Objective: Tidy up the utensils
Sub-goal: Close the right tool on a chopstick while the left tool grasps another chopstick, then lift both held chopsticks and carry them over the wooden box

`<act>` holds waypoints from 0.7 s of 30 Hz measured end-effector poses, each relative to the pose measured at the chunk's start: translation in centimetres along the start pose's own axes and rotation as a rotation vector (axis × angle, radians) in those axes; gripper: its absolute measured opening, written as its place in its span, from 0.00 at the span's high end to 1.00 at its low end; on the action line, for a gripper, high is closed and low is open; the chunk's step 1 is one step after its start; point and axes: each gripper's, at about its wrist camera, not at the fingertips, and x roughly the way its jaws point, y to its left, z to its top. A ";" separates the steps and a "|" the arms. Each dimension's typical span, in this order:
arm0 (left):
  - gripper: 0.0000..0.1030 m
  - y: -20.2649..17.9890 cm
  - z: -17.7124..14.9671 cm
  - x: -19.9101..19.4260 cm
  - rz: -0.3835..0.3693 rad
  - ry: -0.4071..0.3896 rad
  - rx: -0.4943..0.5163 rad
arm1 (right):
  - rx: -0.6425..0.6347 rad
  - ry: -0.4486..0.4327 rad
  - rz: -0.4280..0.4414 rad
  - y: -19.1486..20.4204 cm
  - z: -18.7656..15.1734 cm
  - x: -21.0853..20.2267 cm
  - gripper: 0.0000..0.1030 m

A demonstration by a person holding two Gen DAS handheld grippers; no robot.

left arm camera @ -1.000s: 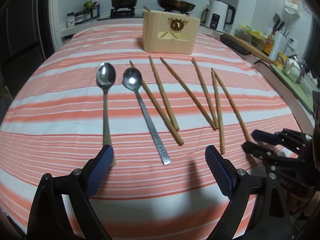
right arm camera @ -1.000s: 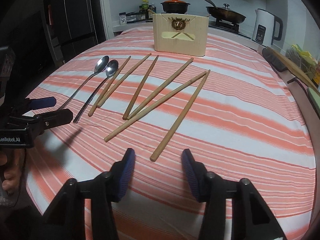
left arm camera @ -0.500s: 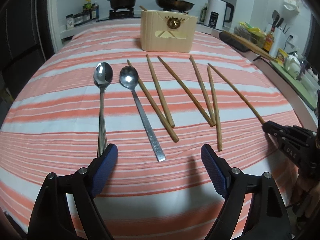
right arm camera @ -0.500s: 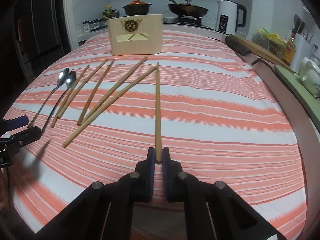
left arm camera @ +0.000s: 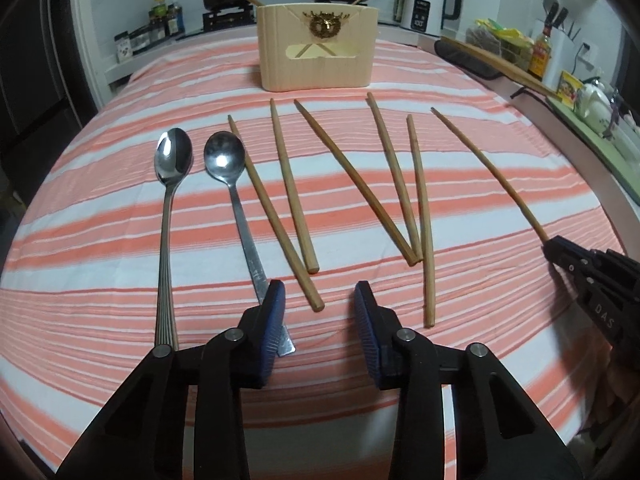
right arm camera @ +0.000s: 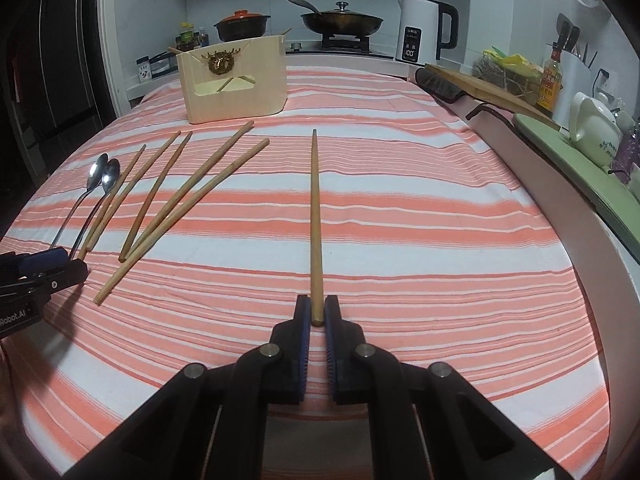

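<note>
Your right gripper (right arm camera: 318, 316) is clenched on the thick end of one wooden chopstick (right arm camera: 315, 216), which runs straight ahead of the jaws over the striped surface (right arm camera: 440, 240) toward the kitchen counter; whether its far tip rests on the cloth or is raised cannot be told. Your left gripper (left arm camera: 320, 300) hangs over the near ends of the other utensils with its jaws parted and nothing between them; they have just been closing. One pad stands just over the end of the flat-handled spoon (left arm camera: 240, 208), beside the ridged-handled spoon (left arm camera: 168, 220). Five more chopsticks (left arm camera: 352, 176) lie fanned on the cloth between the spoons and the held one. The wooden holder (left arm camera: 318, 48) stands upright at the far side, well apart from all of them, with two sticks visible through its front slot.

A chopstick is likely light, stiff and smooth: gripped at one end it will tend to pivot and droop, so hold firmly and tip it point first into the holder. The spoons are heavier, thin and slick, and lie flat against the cloth; take each across the handle edge to edge, near the bowl end for balance, since a grip at the very tail invites swinging.
</note>
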 end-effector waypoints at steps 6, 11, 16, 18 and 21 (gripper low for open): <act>0.87 0.3 -0.3 0.2 0.025 0.006 0.003 | 0.008 -0.006 0.016 -0.2 -0.1 0.0 0.93; 0.95 1.3 -0.5 0.0 0.031 0.000 -0.005 | 0.013 -0.010 0.024 -0.3 -0.2 -0.1 0.93; 0.95 2.3 -0.2 0.3 0.047 0.009 -0.032 | 0.013 0.003 0.036 -0.5 0.0 0.0 0.93; 0.94 2.2 0.1 0.4 0.049 0.019 -0.028 | -0.003 0.024 0.047 -0.5 0.3 0.0 0.93; 0.91 2.2 0.0 0.4 0.043 0.017 -0.026 | -0.001 0.052 0.083 -1.1 0.7 0.0 0.90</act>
